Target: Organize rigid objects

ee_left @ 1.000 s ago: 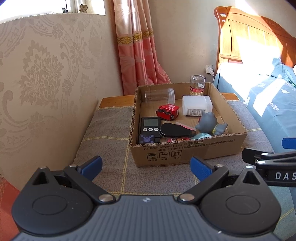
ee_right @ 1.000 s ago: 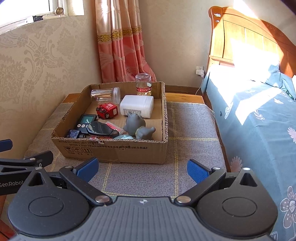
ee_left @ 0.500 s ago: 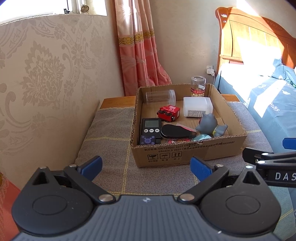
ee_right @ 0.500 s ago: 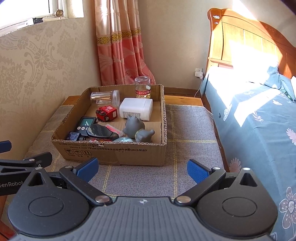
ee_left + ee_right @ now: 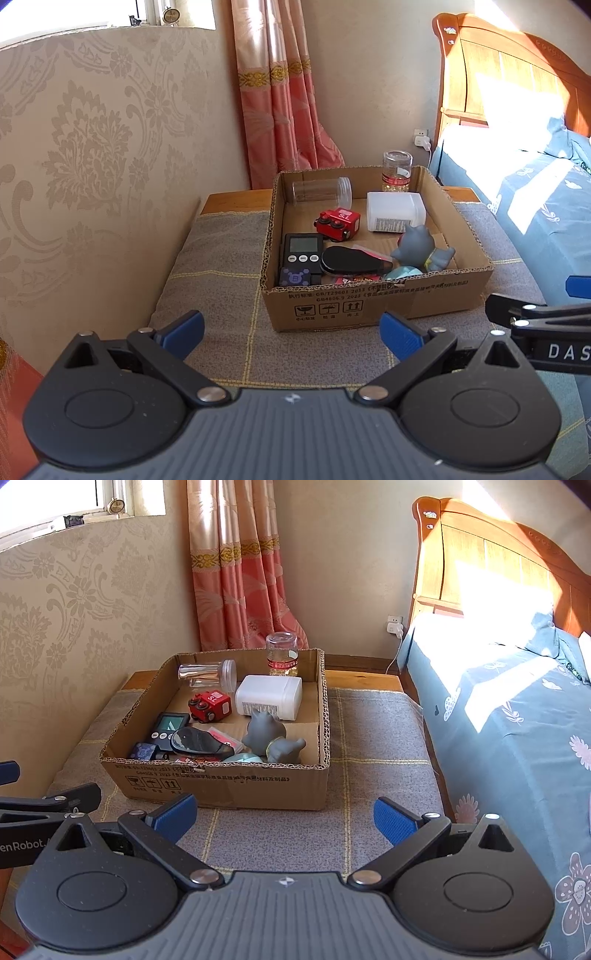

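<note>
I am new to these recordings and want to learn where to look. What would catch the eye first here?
First the open cardboard box on the grey cushioned bench, crowded with small things: a red toy car, a grey animal figure, a white plastic container. Next, the sunlit bed to its right. Both open claws, left and right, hang empty before the box.
</note>
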Demonstrator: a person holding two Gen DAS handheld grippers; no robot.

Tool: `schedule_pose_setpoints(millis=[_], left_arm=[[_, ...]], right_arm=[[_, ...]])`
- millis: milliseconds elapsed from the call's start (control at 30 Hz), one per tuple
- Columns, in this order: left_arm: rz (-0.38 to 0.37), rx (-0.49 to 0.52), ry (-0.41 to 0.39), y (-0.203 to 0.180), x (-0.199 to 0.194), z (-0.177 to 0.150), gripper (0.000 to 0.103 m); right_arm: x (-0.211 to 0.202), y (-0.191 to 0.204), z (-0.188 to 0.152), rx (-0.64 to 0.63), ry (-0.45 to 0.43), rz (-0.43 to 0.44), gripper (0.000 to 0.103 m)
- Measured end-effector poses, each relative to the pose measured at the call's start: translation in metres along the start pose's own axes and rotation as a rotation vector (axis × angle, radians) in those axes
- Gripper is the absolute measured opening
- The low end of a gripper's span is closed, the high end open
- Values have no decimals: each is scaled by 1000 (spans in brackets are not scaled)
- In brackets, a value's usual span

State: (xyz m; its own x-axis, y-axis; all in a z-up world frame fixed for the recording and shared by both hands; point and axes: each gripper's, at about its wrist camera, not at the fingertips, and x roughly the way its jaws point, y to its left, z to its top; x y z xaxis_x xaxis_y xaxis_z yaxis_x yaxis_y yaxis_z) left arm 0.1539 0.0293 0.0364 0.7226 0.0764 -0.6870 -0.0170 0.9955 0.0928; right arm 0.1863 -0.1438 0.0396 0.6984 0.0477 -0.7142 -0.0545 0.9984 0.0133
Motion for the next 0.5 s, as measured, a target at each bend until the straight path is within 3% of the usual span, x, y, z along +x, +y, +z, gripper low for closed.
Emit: schedule_pose_setpoints(millis=[500], left_arm=[[0, -3, 3, -1, -1, 1, 101]], right_arm=[[0, 0, 0, 1, -4, 1, 103]])
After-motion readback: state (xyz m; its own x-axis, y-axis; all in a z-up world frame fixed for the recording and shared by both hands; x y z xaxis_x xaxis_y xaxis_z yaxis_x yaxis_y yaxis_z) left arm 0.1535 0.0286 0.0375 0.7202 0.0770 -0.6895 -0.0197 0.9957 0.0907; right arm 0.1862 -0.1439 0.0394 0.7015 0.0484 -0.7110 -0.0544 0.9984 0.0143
